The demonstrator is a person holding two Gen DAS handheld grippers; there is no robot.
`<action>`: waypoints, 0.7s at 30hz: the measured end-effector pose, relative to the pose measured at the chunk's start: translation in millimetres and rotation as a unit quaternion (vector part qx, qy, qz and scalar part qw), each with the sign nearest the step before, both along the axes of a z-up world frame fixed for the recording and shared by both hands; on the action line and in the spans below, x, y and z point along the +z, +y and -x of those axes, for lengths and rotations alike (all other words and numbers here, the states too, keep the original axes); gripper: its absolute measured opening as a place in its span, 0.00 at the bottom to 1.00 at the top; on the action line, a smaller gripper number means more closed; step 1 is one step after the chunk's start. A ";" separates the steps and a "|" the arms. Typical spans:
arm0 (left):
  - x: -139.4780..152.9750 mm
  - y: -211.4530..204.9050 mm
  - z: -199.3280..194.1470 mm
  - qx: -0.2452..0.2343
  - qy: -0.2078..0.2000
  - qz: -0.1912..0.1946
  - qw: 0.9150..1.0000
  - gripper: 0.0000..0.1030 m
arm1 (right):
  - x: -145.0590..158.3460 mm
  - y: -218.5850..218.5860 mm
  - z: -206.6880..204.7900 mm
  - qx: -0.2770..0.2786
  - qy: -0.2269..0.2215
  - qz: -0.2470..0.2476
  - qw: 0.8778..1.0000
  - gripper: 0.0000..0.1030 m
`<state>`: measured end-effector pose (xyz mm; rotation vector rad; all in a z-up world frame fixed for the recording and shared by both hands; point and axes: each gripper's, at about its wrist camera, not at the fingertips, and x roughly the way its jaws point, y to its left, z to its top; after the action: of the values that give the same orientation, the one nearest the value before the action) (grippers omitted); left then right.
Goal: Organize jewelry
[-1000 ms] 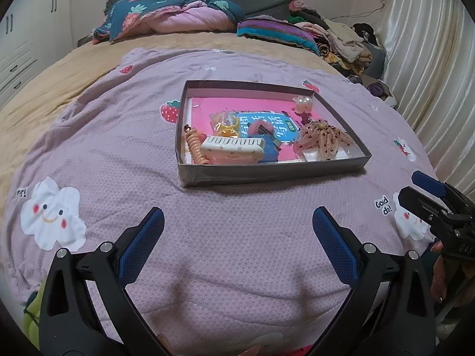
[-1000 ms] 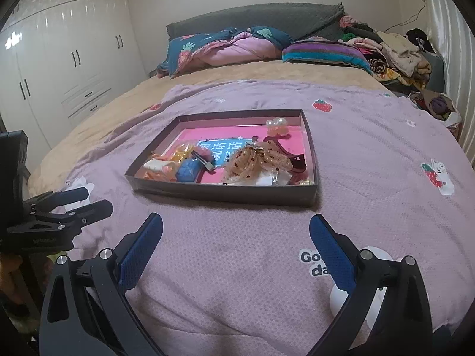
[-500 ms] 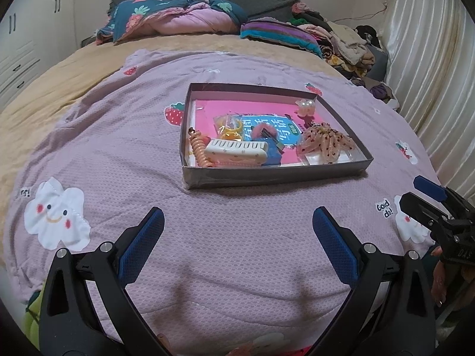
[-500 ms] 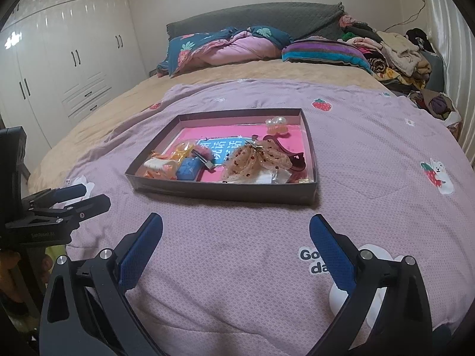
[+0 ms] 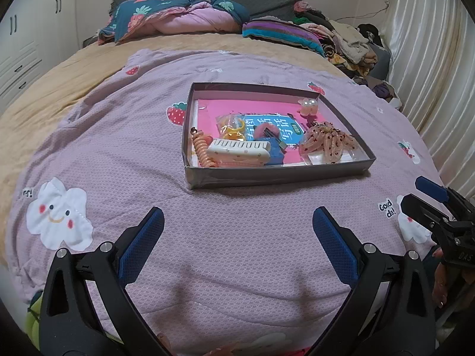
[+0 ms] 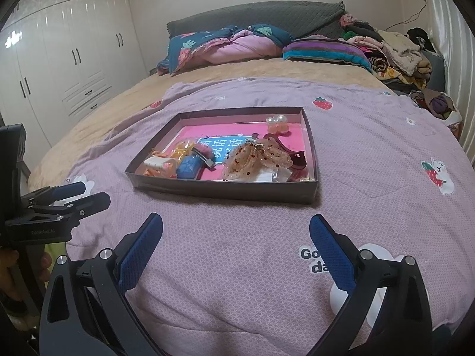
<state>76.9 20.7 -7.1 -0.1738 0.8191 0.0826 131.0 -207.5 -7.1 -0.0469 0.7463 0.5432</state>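
Observation:
A shallow grey box (image 5: 267, 175) (image 6: 225, 191) with a pink floor lies on the lilac bedspread. Inside it are a white hair claw (image 5: 239, 149), an orange spiral tie (image 5: 202, 148), a blue piece (image 6: 187, 166), a sheer spotted bow (image 5: 328, 142) (image 6: 256, 160), a pearl clip (image 6: 277, 123) and a dark red claw (image 6: 292, 155). My left gripper (image 5: 237, 237) hovers open in front of the box, nothing between its fingers. My right gripper (image 6: 236, 241) is also open and empty, nearer the box's right corner.
Each gripper shows in the other's view: the right one (image 5: 436, 207) at the bed's right edge, the left one (image 6: 65, 201) at the left. Pillows and quilts (image 6: 231, 44) and a clothes pile (image 6: 394, 53) sit at the head. White wardrobes (image 6: 65, 59) stand left, a curtain (image 5: 430, 68) right.
The left wrist view has shifted slightly, so the box sits a little lower and farther right in it. The right gripper has barely moved; both stay open.

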 end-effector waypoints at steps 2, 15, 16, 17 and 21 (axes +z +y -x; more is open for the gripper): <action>0.3 0.0 0.1 0.002 -0.002 -0.001 1.000 0.91 | -0.2 -0.1 -0.3 0.001 0.001 0.001 1.000 0.96; -2.0 -0.2 -1.4 0.002 0.001 -0.005 1.000 0.91 | 0.1 0.2 -0.4 0.001 0.000 0.001 1.000 0.96; -2.1 0.1 -1.4 0.002 0.001 -0.004 1.000 0.91 | 0.1 0.3 -0.5 0.001 0.001 0.001 1.000 0.96; -2.0 -0.5 -1.3 0.003 0.001 -0.004 1.000 0.91 | 0.1 0.3 -0.5 0.001 0.001 0.001 1.000 0.96; -2.0 -0.5 -1.5 0.002 0.001 -0.005 1.000 0.91 | 0.3 0.4 -0.4 0.001 0.000 0.001 1.000 0.96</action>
<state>78.3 20.1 -9.0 -0.1664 0.8208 0.0899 131.4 -207.2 -6.8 -0.0488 0.7471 0.5440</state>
